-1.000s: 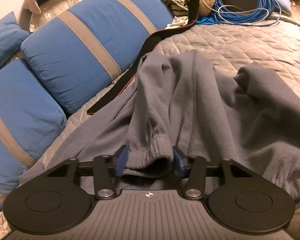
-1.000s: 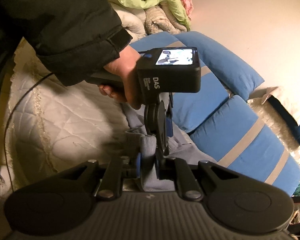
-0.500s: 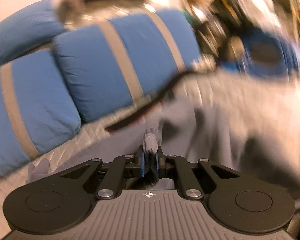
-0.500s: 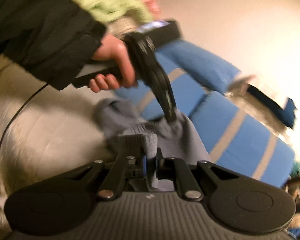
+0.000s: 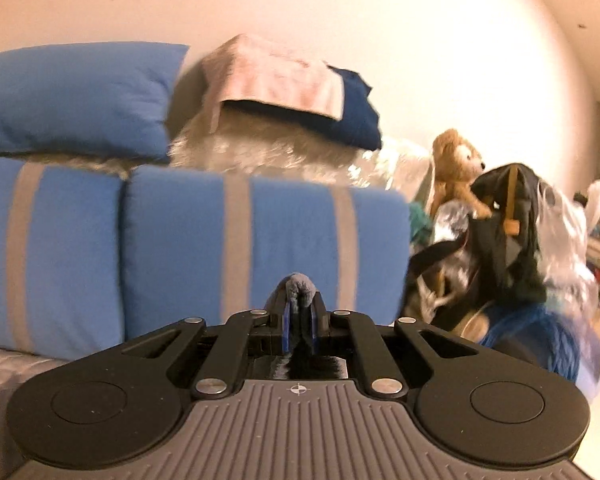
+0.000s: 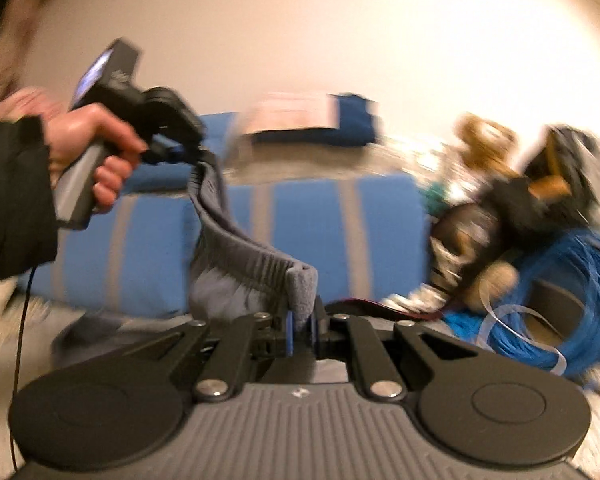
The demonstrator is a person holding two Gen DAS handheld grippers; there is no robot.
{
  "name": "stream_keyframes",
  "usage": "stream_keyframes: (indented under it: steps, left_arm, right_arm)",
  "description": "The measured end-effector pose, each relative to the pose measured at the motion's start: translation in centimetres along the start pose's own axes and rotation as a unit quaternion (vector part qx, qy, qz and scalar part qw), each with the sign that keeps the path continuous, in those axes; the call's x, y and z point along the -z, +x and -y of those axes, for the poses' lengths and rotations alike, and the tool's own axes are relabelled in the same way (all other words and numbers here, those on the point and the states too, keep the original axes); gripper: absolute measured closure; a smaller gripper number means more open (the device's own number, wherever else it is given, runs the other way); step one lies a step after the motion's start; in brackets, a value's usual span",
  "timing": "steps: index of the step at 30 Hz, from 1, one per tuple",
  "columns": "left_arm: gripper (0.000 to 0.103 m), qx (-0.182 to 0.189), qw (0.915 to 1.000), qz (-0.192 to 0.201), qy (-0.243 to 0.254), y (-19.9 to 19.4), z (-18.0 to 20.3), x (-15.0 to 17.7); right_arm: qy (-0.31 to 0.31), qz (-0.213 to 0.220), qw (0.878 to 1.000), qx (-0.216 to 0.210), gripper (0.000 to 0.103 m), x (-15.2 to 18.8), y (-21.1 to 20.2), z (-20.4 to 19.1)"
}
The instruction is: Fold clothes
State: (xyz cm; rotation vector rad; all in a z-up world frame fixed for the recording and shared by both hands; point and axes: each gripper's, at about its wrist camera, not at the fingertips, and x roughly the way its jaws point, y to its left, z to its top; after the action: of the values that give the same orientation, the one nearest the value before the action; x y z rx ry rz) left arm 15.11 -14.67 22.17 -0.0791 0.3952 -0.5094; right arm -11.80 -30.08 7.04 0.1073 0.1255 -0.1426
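Grey fleece, ribbed at its elastic waistband, is stretched in the air between the two tools: in the right wrist view the grey garment point(image 6: 236, 264) runs from upper left down to the lower middle, its body sagging below the band in front of the cushions. At the far left of that view a hand point(image 6: 88, 152) in a black sleeve point(image 6: 12, 200) holds the left gripper point(image 6: 198, 160) by its handle, and the fingers there are pinched onto one end of the waistband. The left wrist view confirms it, with the left gripper point(image 5: 299, 326) closed on a small tuft of the same grey garment point(image 5: 299, 284) poking up between the blue pads. In the middle of the right wrist view, the right gripper point(image 6: 300, 330) is likewise clamped on the other end of the band, a folded grey corner standing up between its fingers point(image 6: 289, 332). Behind the cloth lie blue cushions with grey stripes point(image 5: 260, 256), a plain blue pillow point(image 5: 76, 96) on top at the left, and a pink towel point(image 5: 272, 76) draped over dark blue fabric point(image 5: 356, 120) against the pale wall. Further right sit a brown teddy bear point(image 5: 458, 168), a black bag point(image 5: 508, 240) and, in the right wrist view, a coil of blue cable point(image 6: 556, 296). This view is blurred.
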Motion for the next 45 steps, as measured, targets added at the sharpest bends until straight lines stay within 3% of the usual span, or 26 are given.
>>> stream_keyframes:
  steps: [4, 10, 17, 24, 32, 35, 37, 38, 40, 42, 45]
  left_arm:
    - [0.095, 0.022, 0.9997, -0.002, 0.008, 4.7, 5.4, -0.9]
    - [0.095, 0.045, 0.9978, -0.018, 0.046, 11.0, 13.6, 1.2]
    - [0.095, 0.066, 0.9938, -0.039, 0.08, 16.7, 18.8, 4.2]
    - [0.095, 0.061, 0.9903, -0.068, 0.105, 22.9, 20.6, 7.5]
    - [0.092, 0.078, 0.9829, -0.143, 0.086, 30.4, 20.5, 13.1]
    - [0.074, 0.085, 0.9799, -0.159, 0.087, 31.3, 20.0, 14.2]
    - [0.039, 0.085, 0.9786, -0.165, 0.089, 31.5, 19.7, 14.7]
    - [0.034, 0.083, 0.9794, -0.162, 0.088, 31.0, 19.4, 14.6]
    - [0.029, 0.087, 0.9818, -0.148, 0.082, 29.5, 18.5, 14.2]
    - [0.027, 0.09, 0.9822, -0.14, 0.086, 28.0, 17.7, 13.6]
    - [0.026, 0.096, 0.9828, -0.127, 0.094, 25.1, 16.3, 12.6]
  right_arm:
    - [0.056, -0.016, 0.997, 0.048, 0.095, -0.3, 0.6, 5.0]
    - [0.122, -0.05, 0.987, 0.094, 0.095, 1.0, 2.1, 10.7]
    - [0.158, -0.081, 0.977, 0.121, 0.095, 3.1, 3.1, 14.3]
    - [0.18, -0.118, 0.967, 0.133, 0.095, 5.0, 5.0, 16.3]
    - [0.201, -0.165, 0.954, 0.147, 0.095, 7.2, 7.2, 18.3]
    - [0.209, -0.183, 0.948, 0.153, 0.095, 8.0, 8.0, 19.0]
    - [0.215, -0.197, 0.942, 0.164, 0.088, 8.4, 8.4, 19.2]
    - [0.216, -0.203, 0.94, 0.172, 0.073, 8.5, 8.6, 19.3]
    - [0.212, -0.201, 0.938, 0.184, 0.06, 8.3, 8.5, 19.2]
    - [0.205, -0.196, 0.939, 0.193, 0.036, 7.9, 8.2, 19.0]
    - [0.188, -0.183, 0.946, 0.189, 0.019, 7.0, 7.6, 18.4]
